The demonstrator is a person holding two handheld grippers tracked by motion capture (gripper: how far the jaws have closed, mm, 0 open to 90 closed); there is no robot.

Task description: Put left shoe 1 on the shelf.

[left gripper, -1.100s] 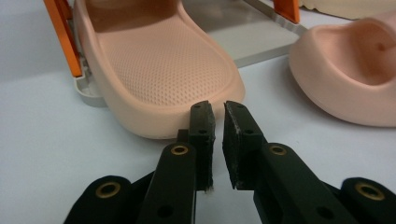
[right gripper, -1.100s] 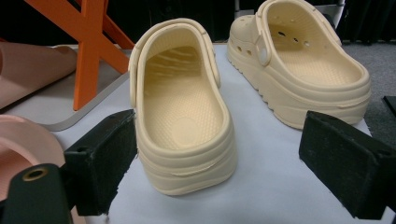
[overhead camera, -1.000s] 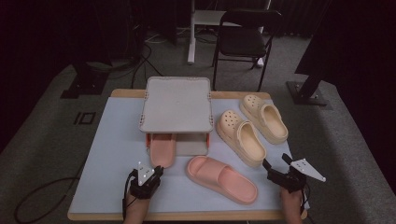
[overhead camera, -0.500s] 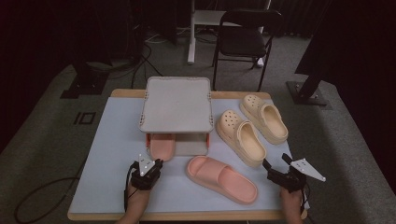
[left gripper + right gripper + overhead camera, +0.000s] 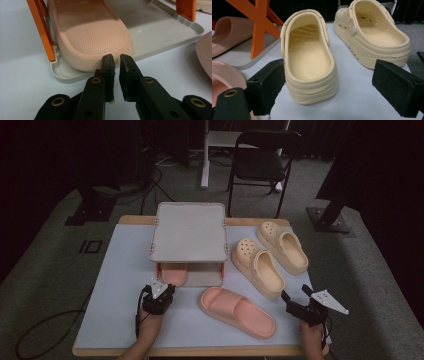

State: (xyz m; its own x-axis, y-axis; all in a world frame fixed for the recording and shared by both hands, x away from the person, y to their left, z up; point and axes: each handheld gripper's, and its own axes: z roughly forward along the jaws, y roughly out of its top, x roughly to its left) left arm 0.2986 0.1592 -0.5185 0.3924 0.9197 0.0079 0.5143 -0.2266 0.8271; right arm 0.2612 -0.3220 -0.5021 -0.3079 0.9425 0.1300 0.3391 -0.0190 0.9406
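A pink slide [image 5: 172, 272] lies on the lower shelf of a grey two-tier rack [image 5: 189, 230] with orange legs. My left gripper [image 5: 162, 292] is shut with nothing between its pads. In the left gripper view the left gripper [image 5: 115, 60] has its tips right at the heel of that pink slide [image 5: 92, 37]; whether they touch it I cannot tell. Its partner, a second pink slide [image 5: 237, 310], lies on the table in front. My right gripper [image 5: 296, 295] stands open, and in its own view the right gripper [image 5: 329, 75] faces the heel of the near yellow clog [image 5: 309, 62], apart from it.
A second yellow clog [image 5: 282, 245] lies beside the first clog [image 5: 257, 265], right of the rack. The rack's orange leg [image 5: 41, 27] stands just left of the shelved slide. A folding chair [image 5: 262, 162] and stands are on the floor behind the table.
My left gripper has moved forward towards the rack, up to the heel of the shelved slide. The right gripper has stayed where it was.
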